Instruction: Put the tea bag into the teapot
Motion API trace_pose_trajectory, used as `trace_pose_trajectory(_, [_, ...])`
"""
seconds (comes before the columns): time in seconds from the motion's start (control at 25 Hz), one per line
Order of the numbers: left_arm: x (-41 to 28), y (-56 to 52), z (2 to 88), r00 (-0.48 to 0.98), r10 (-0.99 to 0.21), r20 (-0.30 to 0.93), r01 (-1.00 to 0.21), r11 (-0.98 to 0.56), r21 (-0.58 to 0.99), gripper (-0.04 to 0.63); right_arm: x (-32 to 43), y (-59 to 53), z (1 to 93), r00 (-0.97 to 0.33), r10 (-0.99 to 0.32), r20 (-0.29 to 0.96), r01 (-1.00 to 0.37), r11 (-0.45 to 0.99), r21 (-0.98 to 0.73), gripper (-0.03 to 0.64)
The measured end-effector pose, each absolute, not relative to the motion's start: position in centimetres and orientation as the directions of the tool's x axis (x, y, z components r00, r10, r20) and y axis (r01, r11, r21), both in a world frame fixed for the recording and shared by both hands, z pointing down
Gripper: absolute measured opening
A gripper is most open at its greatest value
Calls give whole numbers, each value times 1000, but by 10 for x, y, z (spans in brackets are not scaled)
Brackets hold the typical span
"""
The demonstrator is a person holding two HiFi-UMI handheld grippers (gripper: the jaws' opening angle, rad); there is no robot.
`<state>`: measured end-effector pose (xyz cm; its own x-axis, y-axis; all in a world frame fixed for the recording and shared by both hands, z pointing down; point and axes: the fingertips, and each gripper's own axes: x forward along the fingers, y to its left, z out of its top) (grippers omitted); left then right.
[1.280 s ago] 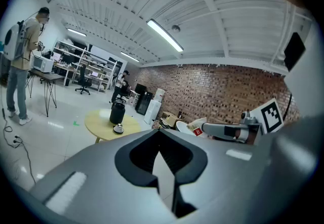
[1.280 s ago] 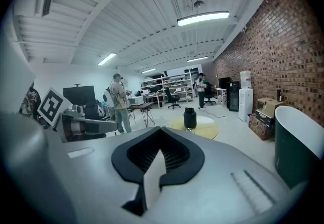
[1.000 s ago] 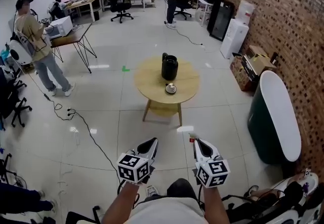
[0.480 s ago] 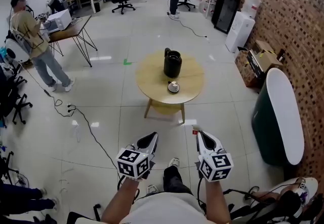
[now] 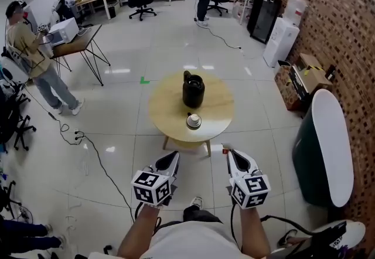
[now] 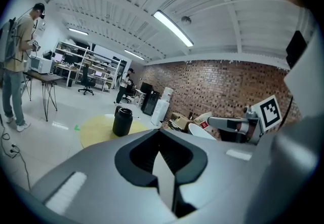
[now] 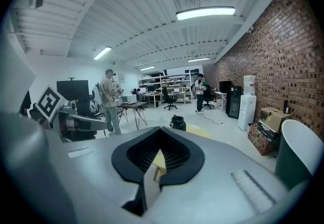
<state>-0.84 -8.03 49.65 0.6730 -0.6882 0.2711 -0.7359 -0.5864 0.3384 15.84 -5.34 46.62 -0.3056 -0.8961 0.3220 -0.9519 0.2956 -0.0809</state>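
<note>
A black teapot [image 5: 193,90] stands on a round wooden table [image 5: 167,112] some way ahead of me. A small white dish [image 5: 193,121] sits in front of it; what it holds is too small to make out. My left gripper [image 5: 172,159] and right gripper [image 5: 232,155] are held side by side over the floor, short of the table. Both are shut with nothing between the jaws. In the left gripper view the teapot [image 6: 122,121] shows beyond the closed left gripper [image 6: 161,131]. In the right gripper view the teapot [image 7: 177,122] shows just over the right gripper [image 7: 162,129].
A dark tub with a white top [image 5: 321,143] stands to the right by the brick wall, with cardboard boxes [image 5: 306,76] behind it. A cable [image 5: 94,149] trails over the floor at left. A person [image 5: 32,58] stands beside a desk [image 5: 73,44] at far left.
The table and teapot have come nearer and sit lower in the head view. Both grippers stay shut and keep their place side by side in front of me.
</note>
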Motion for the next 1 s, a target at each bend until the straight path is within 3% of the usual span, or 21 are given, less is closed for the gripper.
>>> trace_pose_trajectory(0.36, [15,-135,499,635,-713,299,-770,-551,321,12,193,-120,466,-339,-880,333,-939,338,-64,2])
trace_pose_trajectory(1.0, [9,-237,510,631,-710,314,-773,-537,338,12,175,-256,465,-355,-864,357,-920,392,33,2])
